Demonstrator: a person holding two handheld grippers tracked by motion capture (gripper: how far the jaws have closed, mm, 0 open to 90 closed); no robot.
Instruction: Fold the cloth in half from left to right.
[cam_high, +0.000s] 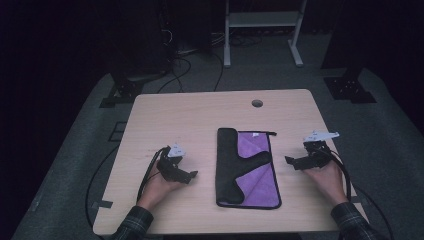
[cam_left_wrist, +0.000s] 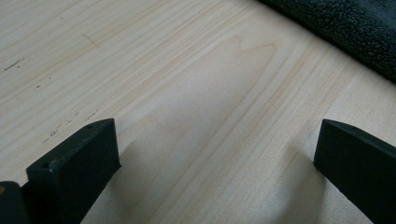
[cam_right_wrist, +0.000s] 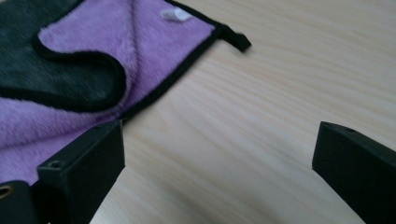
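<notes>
purple and black towel (cam_high: 248, 167) at bench (cam_high: 200, 115) middle, toward near edge, left tool (cam_high: 192, 176) spread, right tool (cam_high: 290, 161) spread, each flanking it

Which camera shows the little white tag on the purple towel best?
The right gripper view: the white tag sits large and clear on the purple towel. The high view shows it as a tiny pale speck; the left gripper view catches just the towel's dark edge.

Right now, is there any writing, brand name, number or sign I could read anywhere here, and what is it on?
No text here can be read.
White tag sewn at the edge of the purple and black cloth: too small and blurred to tell whether it bears any print.
Wooden table: faint marks, no letters.
Left claw and right claw: no readable labels.
</notes>
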